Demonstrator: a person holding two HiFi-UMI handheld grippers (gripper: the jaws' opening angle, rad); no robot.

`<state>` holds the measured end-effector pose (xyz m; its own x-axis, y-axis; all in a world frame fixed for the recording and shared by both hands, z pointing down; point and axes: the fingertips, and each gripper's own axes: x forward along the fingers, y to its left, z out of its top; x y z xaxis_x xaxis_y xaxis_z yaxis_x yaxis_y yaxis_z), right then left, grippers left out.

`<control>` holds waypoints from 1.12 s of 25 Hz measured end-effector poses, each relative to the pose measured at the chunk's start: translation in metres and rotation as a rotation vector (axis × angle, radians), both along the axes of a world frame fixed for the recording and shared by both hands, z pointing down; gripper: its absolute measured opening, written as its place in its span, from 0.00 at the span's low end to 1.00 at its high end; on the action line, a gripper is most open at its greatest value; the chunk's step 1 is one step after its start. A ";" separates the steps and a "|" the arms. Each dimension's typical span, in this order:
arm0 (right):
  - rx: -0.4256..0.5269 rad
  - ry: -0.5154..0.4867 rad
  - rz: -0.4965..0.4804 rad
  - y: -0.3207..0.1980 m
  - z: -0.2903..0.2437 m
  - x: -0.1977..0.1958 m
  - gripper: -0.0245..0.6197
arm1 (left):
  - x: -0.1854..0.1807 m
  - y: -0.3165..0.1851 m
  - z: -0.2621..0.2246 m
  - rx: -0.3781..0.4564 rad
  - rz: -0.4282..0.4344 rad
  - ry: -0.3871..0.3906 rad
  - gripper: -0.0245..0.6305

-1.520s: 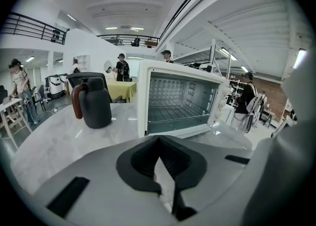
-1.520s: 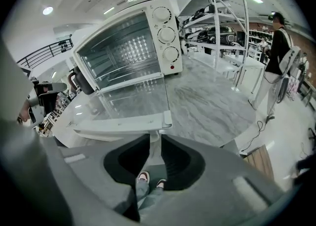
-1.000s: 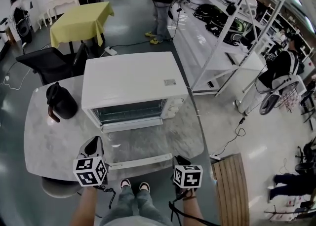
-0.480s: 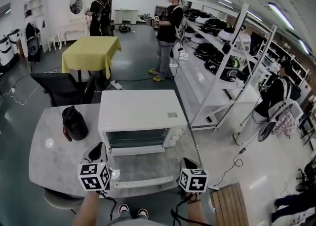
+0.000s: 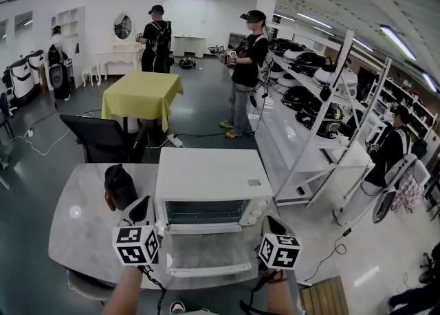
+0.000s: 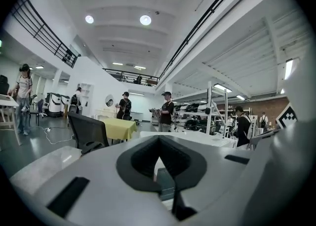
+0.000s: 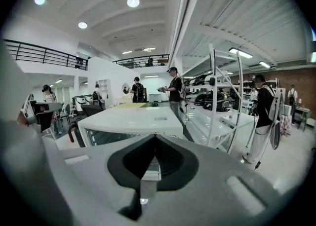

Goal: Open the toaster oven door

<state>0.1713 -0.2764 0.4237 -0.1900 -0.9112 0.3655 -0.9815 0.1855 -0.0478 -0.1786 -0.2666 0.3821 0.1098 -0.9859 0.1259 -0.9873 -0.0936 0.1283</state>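
Two handheld tongs in pale grey, each carrying a marker cube

The left tongs [image 5: 142, 205] and right tongs [image 5: 273, 223] have light grey shells with black lining round the jaws. Each white cube [image 5: 135, 245] bears black square markers, and a black cable [image 5: 155, 281] trails behind.

a white-walled hall with a glossy grey floor [image 5: 206, 104], a yellow-clothed table [image 5: 142, 93], a black chair [image 5: 102, 143], white shelving [image 5: 323, 104] and ceiling strip lights [image 5: 405, 42].

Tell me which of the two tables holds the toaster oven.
The near grey marbled table; the white toaster oven stands on it beside a dark jug. The far table wears a yellow cloth.
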 end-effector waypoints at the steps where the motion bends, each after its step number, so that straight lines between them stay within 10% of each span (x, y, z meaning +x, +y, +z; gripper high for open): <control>1: 0.017 -0.003 0.008 -0.002 -0.004 -0.001 0.05 | -0.001 -0.001 -0.002 0.005 0.002 0.000 0.03; 28: 0.052 -0.011 0.083 0.005 -0.013 0.004 0.05 | 0.007 -0.002 0.007 -0.022 0.044 0.001 0.03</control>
<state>0.1755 -0.2715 0.4107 -0.1163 -0.9419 0.3152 -0.9931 0.1057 -0.0507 -0.1713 -0.2690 0.3890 0.1536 -0.9770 0.1479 -0.9822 -0.1345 0.1314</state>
